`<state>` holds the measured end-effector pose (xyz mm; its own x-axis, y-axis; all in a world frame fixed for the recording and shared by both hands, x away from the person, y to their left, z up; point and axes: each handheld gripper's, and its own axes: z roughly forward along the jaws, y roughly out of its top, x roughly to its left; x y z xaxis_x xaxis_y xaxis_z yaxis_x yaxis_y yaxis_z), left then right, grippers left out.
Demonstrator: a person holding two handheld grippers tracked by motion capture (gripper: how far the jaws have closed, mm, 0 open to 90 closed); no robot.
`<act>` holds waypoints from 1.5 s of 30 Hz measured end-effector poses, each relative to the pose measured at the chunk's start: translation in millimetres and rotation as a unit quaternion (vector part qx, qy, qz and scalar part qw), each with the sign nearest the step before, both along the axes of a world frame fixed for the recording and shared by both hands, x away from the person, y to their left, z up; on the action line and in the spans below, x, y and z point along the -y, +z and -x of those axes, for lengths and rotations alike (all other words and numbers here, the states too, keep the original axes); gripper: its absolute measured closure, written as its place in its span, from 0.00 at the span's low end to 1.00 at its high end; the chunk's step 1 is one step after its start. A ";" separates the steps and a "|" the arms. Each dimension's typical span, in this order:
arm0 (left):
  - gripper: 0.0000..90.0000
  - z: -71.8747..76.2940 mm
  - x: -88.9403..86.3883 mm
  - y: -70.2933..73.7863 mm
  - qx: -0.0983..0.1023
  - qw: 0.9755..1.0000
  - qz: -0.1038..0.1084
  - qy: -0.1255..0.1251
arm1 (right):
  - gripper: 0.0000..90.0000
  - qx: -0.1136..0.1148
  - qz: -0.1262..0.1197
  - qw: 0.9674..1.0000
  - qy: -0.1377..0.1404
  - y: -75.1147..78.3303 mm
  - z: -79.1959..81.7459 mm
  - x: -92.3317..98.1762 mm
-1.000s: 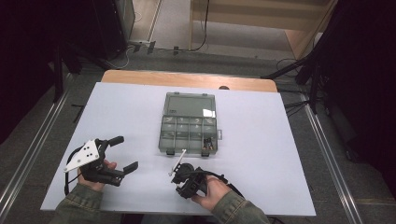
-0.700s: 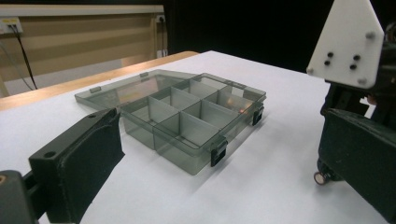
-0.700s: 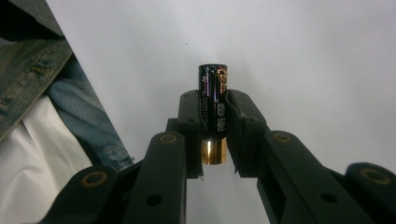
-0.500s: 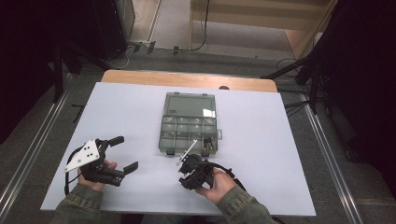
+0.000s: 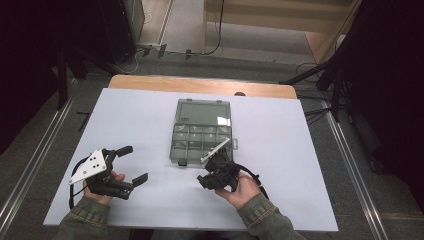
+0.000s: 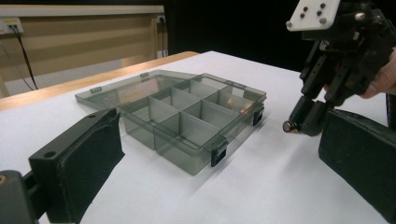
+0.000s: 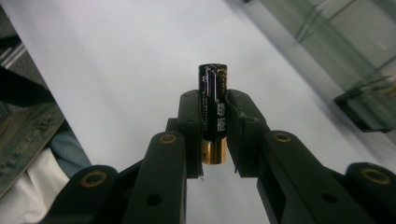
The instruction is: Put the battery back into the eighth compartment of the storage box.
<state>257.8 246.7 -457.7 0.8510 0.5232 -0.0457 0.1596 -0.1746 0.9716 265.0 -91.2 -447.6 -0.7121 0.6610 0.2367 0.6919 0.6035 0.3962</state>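
A clear grey compartment box (image 5: 181,150) lies open at mid table, its lid folded flat on the far side; the left gripper view shows the box (image 6: 161,137) with several dividers. My right gripper (image 5: 206,179) is just in front of the box's near right corner, tilted down at the table. It is shut on a black and gold battery (image 7: 214,107) that stands up between the right gripper's (image 7: 214,100) pads. The battery's end (image 6: 288,126) hangs just above the table. My left gripper (image 5: 134,164) rests open at the near left, jaws wide apart and aimed at the box.
The white tabletop (image 5: 310,150) has a wooden strip (image 5: 200,86) along its far edge. Metal rails (image 5: 35,150) run down both sides. Dark stands and cables (image 5: 320,75) are on the floor beyond the table.
My right gripper has moved right and away from me with the battery, closer to the box's near right corner. The left gripper has stayed put.
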 end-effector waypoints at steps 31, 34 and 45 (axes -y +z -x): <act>0.00 -0.2 -0.1 -0.1 0.001 1.000 0.000 0.000 | 0.87 0.022 -0.132 0.981 -0.137 7.9 -26.6 60.0; 0.00 -0.2 0.0 -0.1 0.000 1.000 0.000 0.000 | 0.87 0.018 -0.143 0.978 -0.149 6.5 -29.6 65.9; 0.00 -0.2 0.1 -0.1 0.000 1.000 0.000 0.000 | 0.87 0.022 -0.157 0.964 -0.212 0.0 -38.1 84.2</act>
